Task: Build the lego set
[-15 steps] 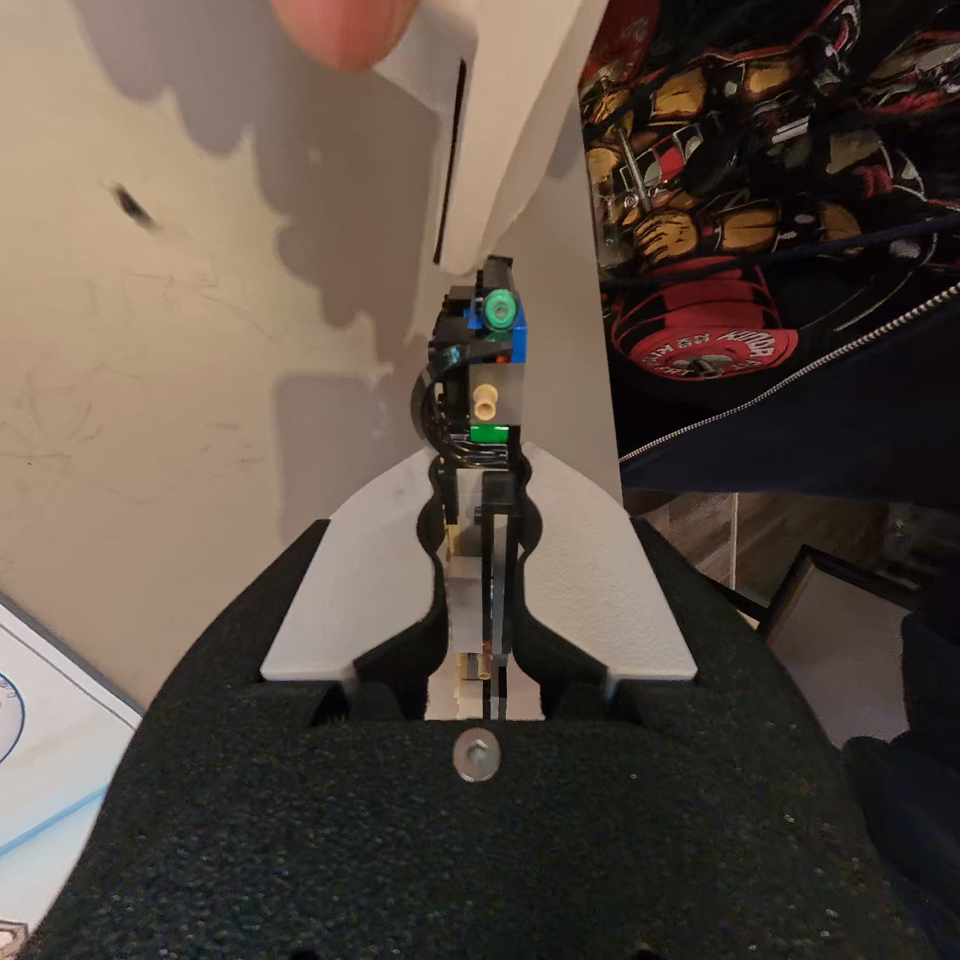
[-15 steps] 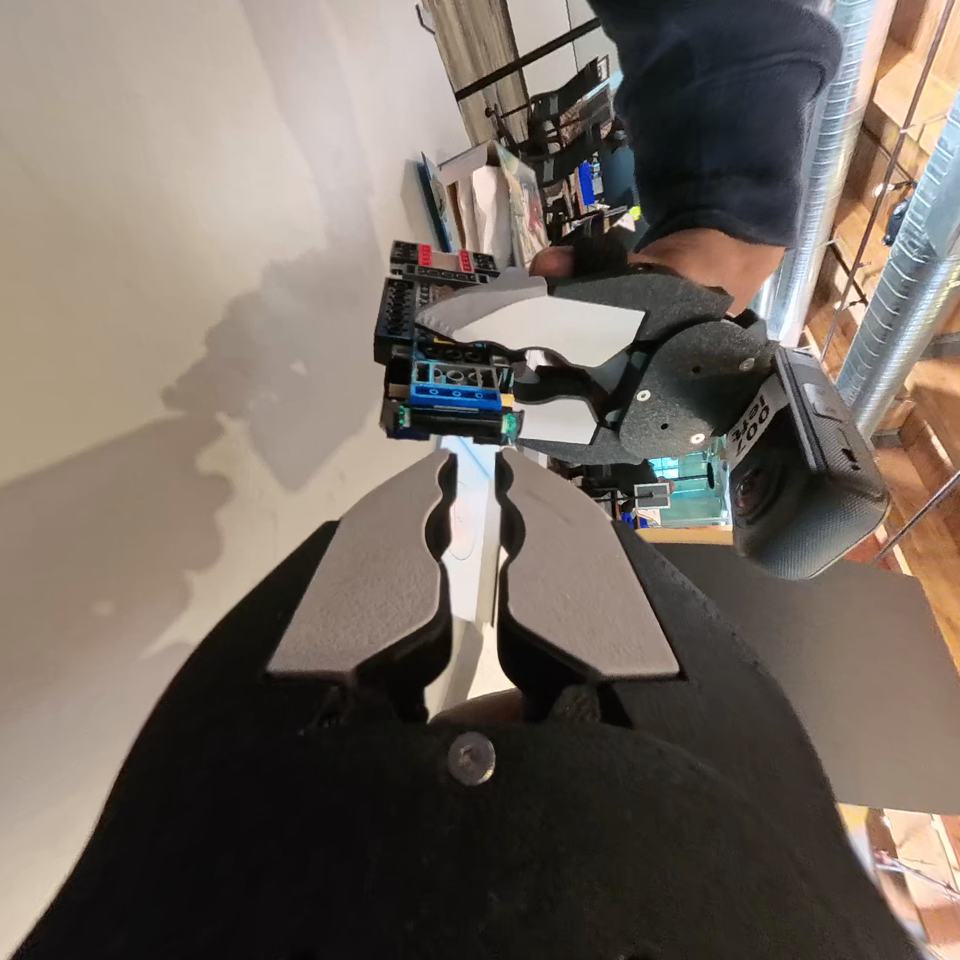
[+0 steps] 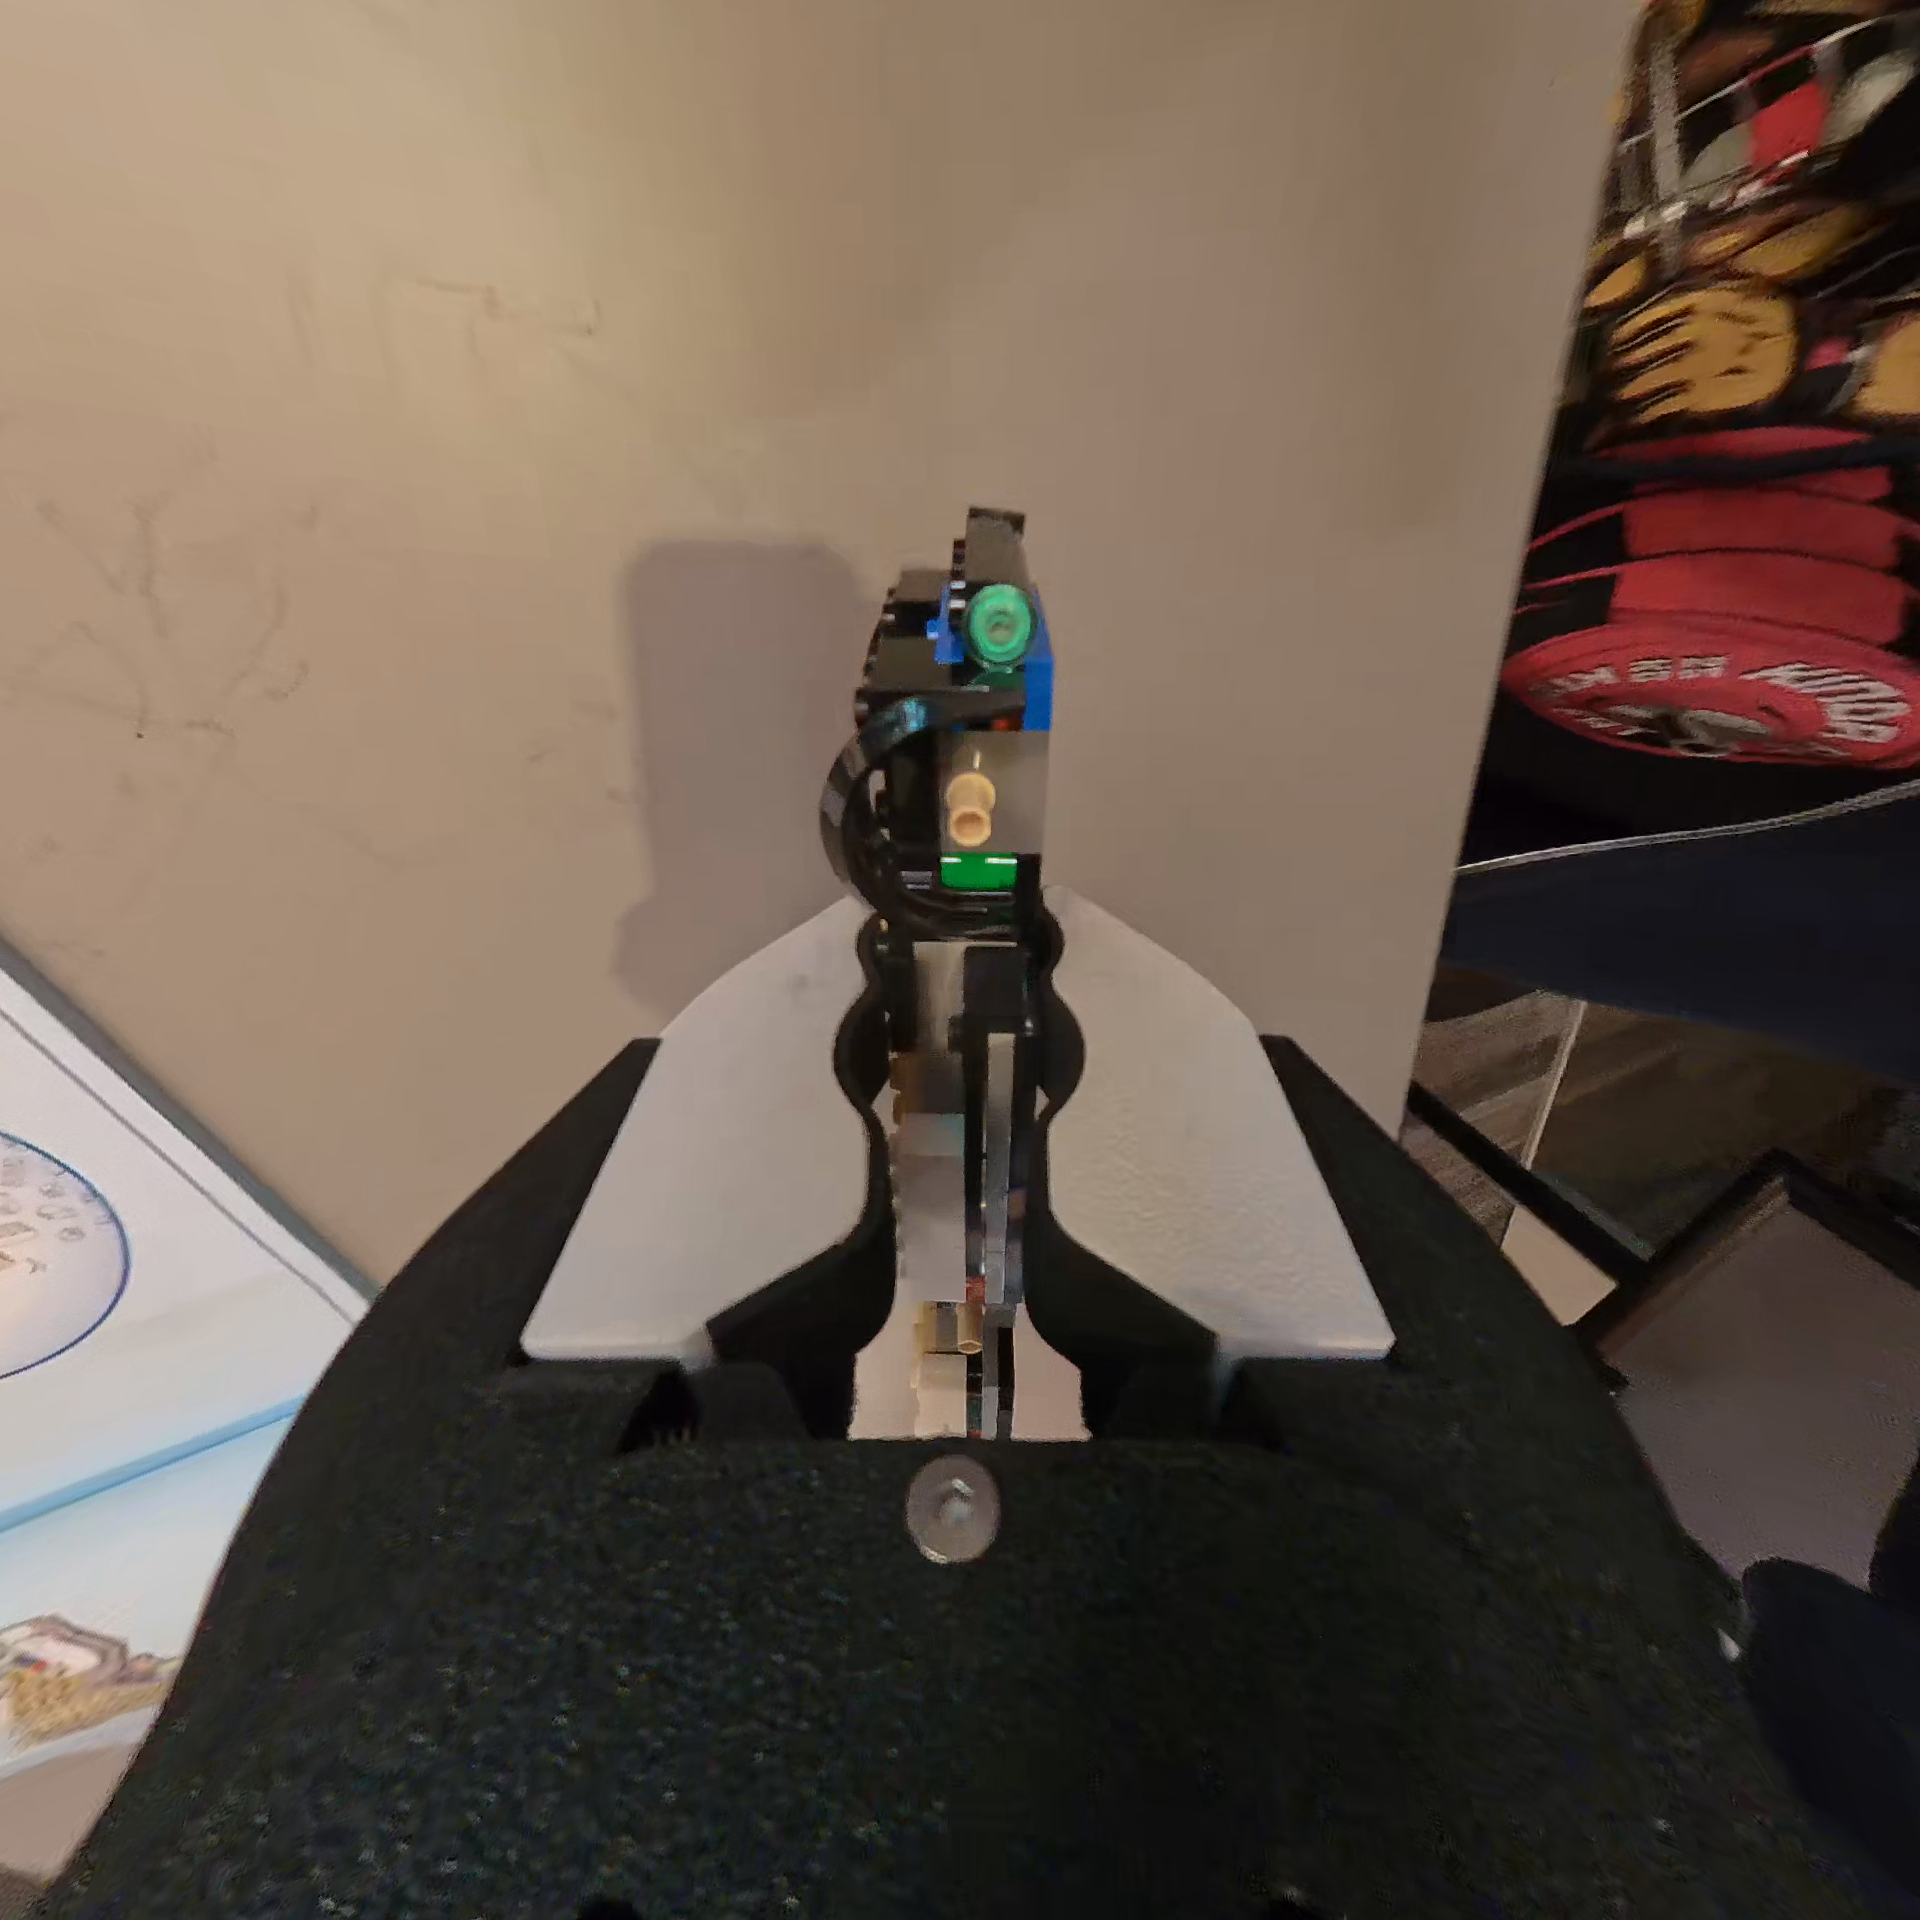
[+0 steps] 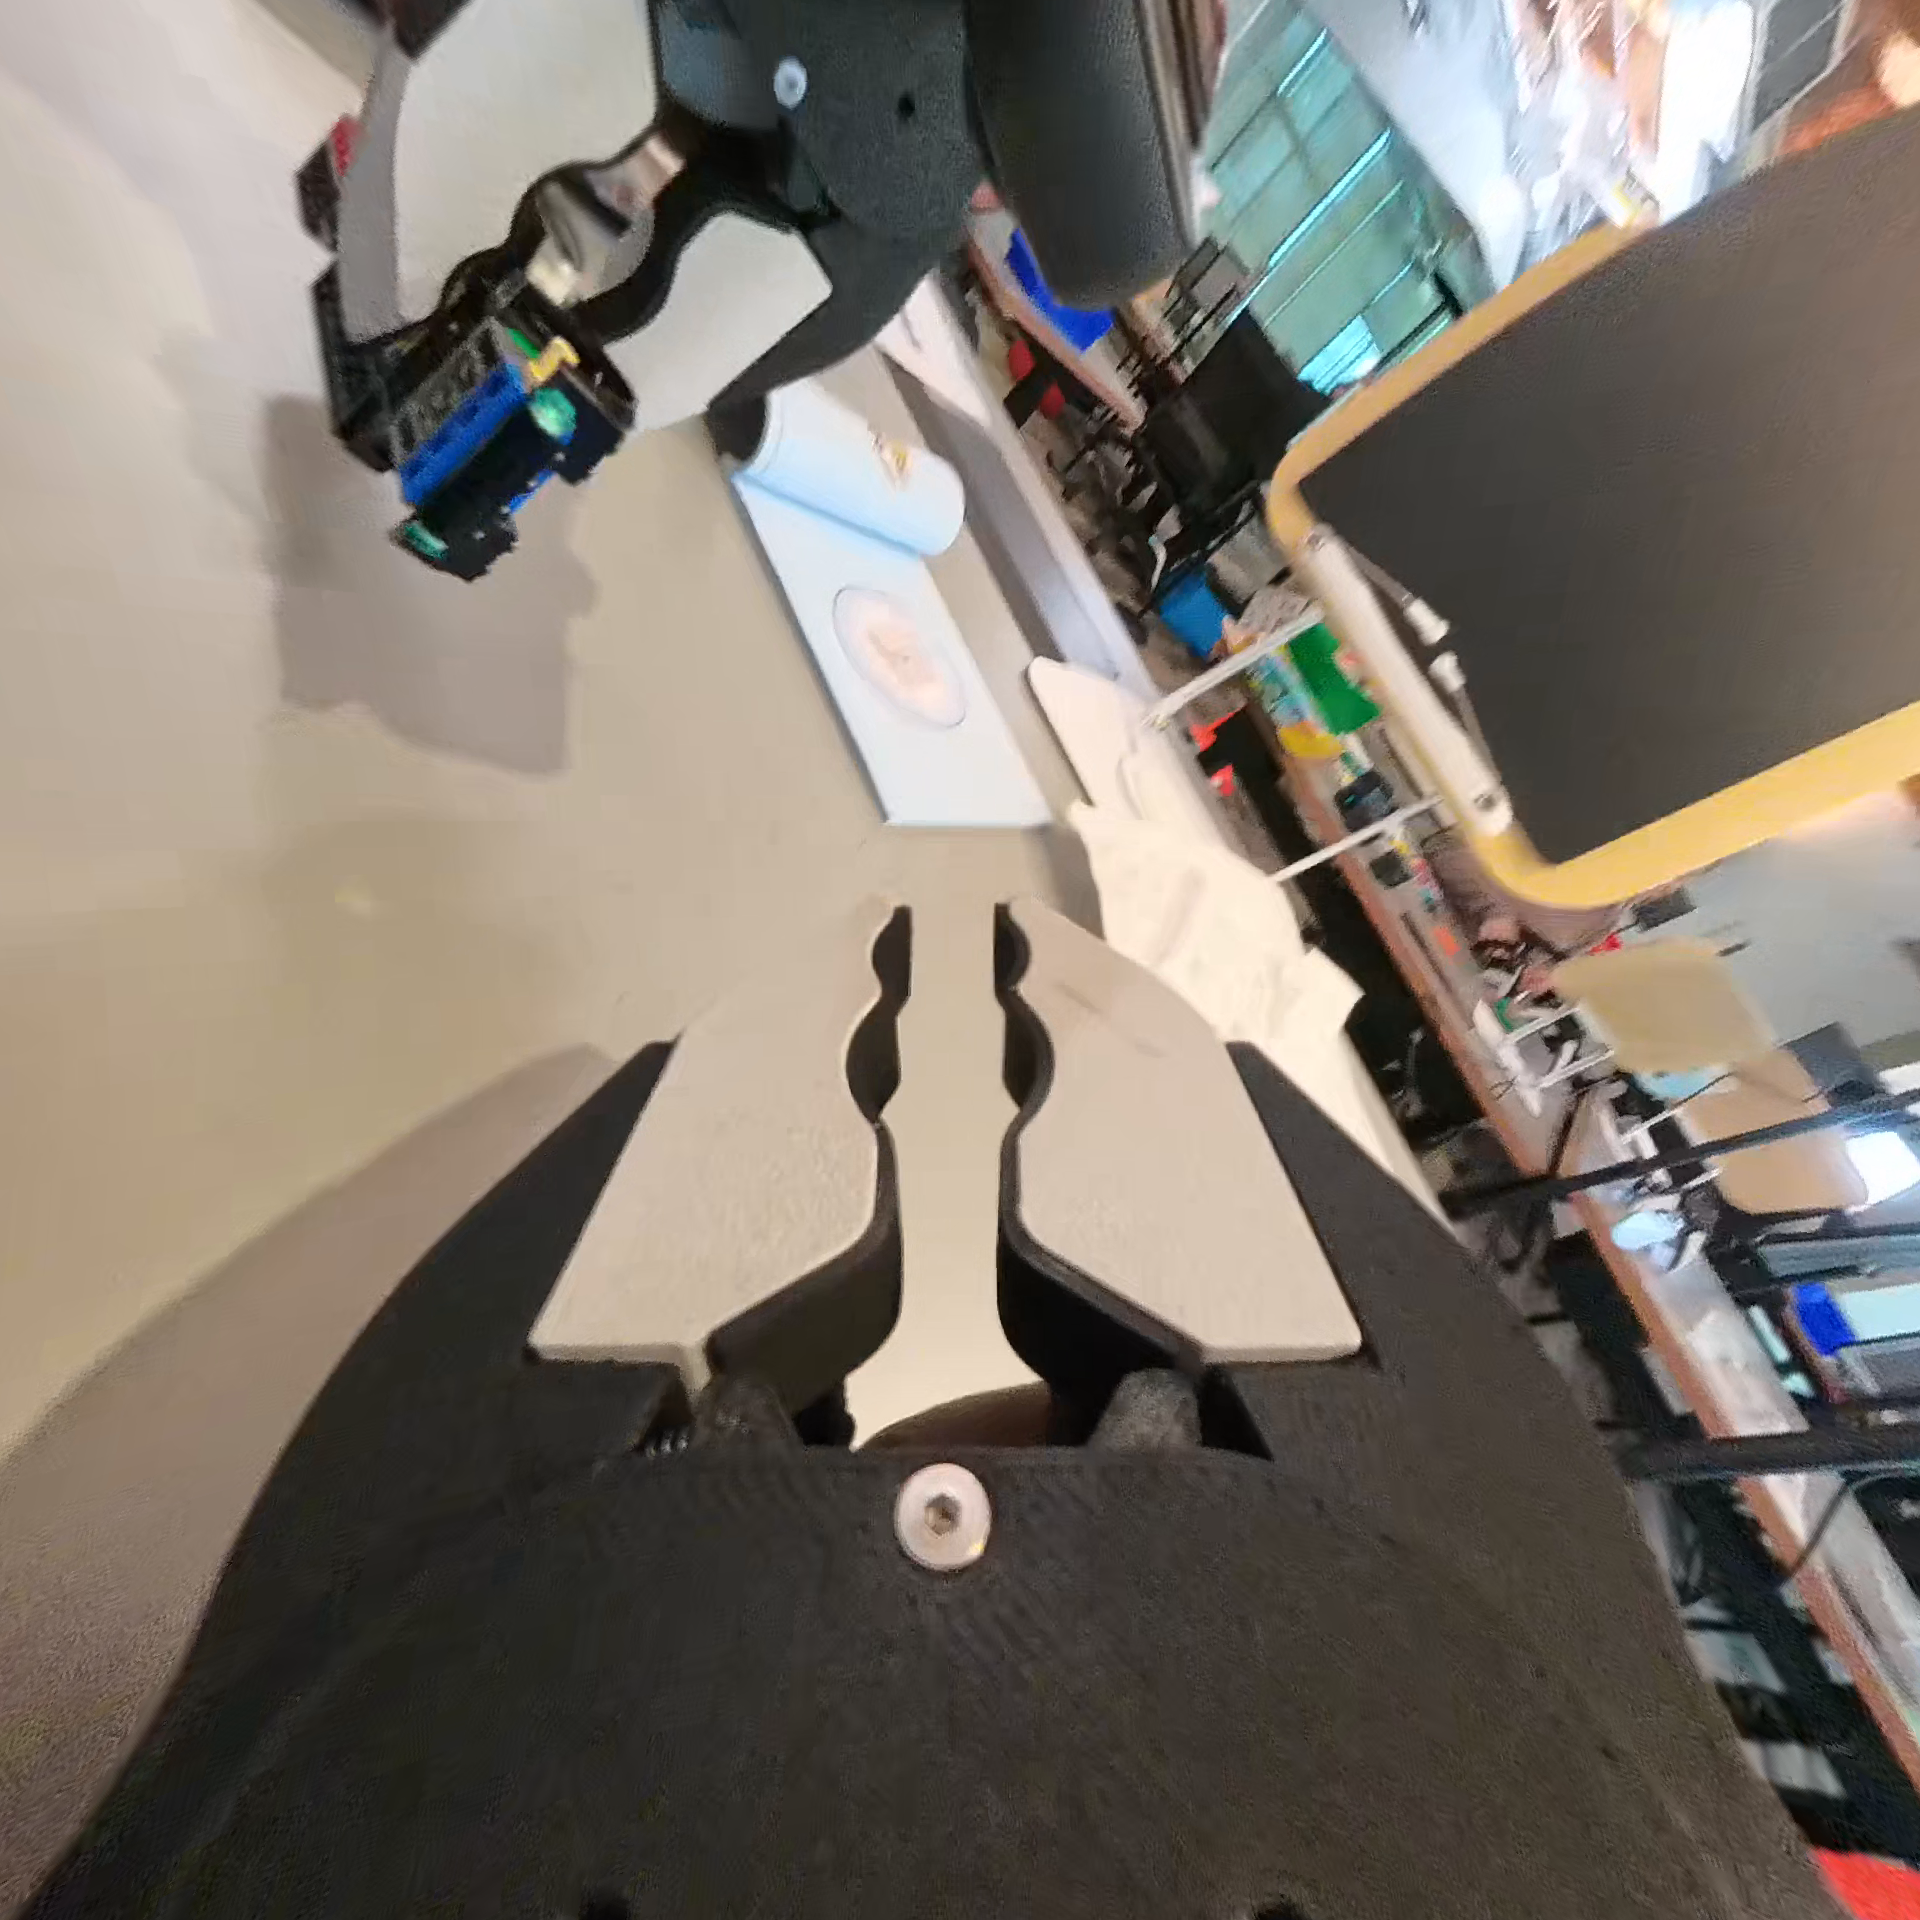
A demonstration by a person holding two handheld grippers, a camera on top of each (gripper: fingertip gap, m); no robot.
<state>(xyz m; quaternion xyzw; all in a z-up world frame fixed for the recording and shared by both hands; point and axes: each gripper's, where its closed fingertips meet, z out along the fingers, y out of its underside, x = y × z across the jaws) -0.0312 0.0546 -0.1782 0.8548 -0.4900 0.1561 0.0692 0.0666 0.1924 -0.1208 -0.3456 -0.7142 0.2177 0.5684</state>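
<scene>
1. A beige table (image 3: 364,520) with faint scuffs.
2. A pale blue booklet (image 4: 914,675) lying open on it, near the far edge.
3. Crumpled white plastic (image 4: 1174,914) just beside the booklet.
4. A yellow-rimmed black board (image 4: 1621,499) beyond.

Brick model (image 3: 961,727) between the left jaws above the table (image 3: 312,520); booklet (image 3: 94,1299) at left.

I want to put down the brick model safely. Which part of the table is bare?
Bare: the beige table left of the light blue booklet. Crowded: the far edge, where crumpled white paper lies beside the booklet.
</scene>
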